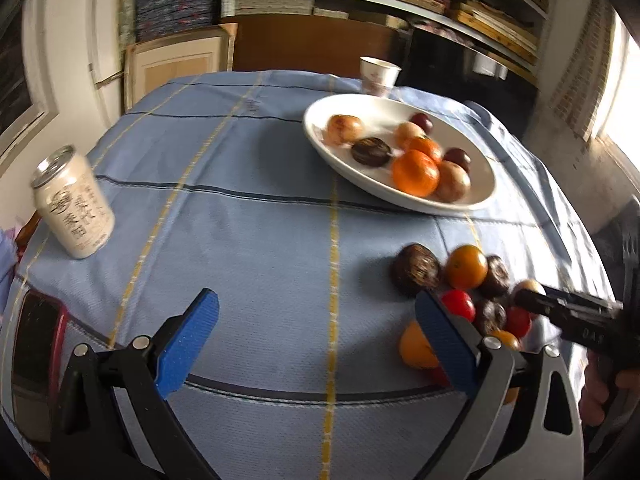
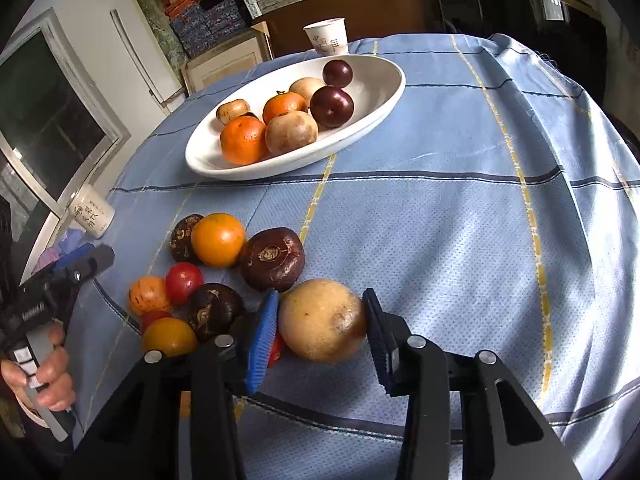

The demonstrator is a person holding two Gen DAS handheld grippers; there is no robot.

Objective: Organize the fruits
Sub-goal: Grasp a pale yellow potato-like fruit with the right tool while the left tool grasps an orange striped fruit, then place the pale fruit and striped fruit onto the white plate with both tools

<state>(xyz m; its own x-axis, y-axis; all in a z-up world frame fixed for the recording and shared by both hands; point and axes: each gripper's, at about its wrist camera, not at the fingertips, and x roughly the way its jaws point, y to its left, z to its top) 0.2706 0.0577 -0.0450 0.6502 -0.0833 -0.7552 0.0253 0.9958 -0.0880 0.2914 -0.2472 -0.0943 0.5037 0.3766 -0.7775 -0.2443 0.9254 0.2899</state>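
A white oval plate holds several fruits: oranges, tan fruits and dark plums; it also shows in the left wrist view. A loose pile of fruits lies on the blue cloth in front of it, seen too in the left wrist view. My right gripper has its blue pads closed against a tan round fruit at the pile's near edge. My left gripper is open and empty over bare cloth, left of the pile. The right gripper's black body shows at the right of the left wrist view.
A drink can stands at the table's left edge. A paper cup stands behind the plate. A dark phone with a red edge lies near the left corner. Shelves and cabinets stand beyond the table.
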